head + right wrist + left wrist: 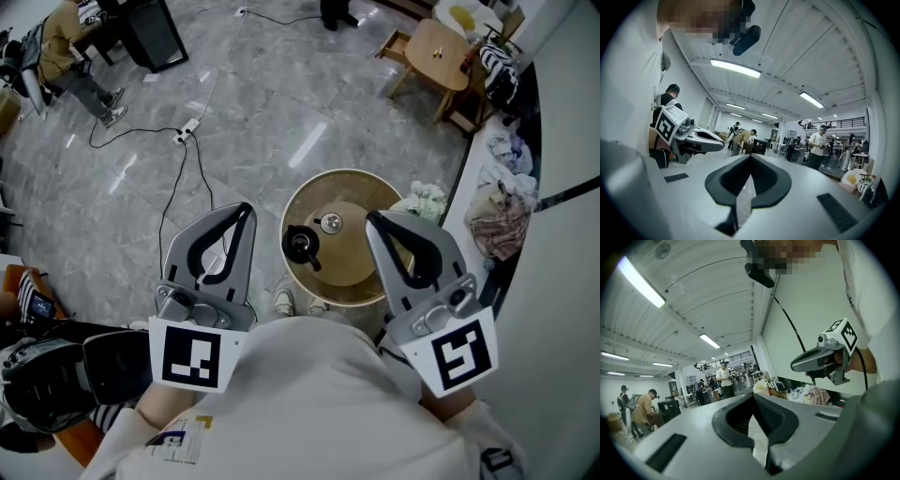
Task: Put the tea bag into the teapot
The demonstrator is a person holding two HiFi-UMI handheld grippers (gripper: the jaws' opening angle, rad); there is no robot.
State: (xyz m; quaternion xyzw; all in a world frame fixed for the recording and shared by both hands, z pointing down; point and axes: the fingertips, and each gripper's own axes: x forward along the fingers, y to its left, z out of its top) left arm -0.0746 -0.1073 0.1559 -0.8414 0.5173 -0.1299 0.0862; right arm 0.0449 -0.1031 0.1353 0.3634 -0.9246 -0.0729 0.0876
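Note:
A black teapot point(302, 246) stands on a small round wooden table point(352, 289) far below, with a small round pale object point(329, 223) beside it. I cannot make out a tea bag. My left gripper point(246, 208) is held up near the person's chest, left of the table, jaws shut and empty. My right gripper point(372, 218) is held up at the same height over the table's right side, also shut and empty. In the left gripper view the left gripper point(752, 394) points level into the room. The right gripper point(750, 155) likewise points level in its own view.
Cables and a power strip point(186, 132) lie on the grey floor at the left. A wooden stool point(436, 52) stands at the back right. Piled cloth point(502, 220) lies along the right-hand counter. The person's shoes point(283, 302) are by the table. Several people stand across the room.

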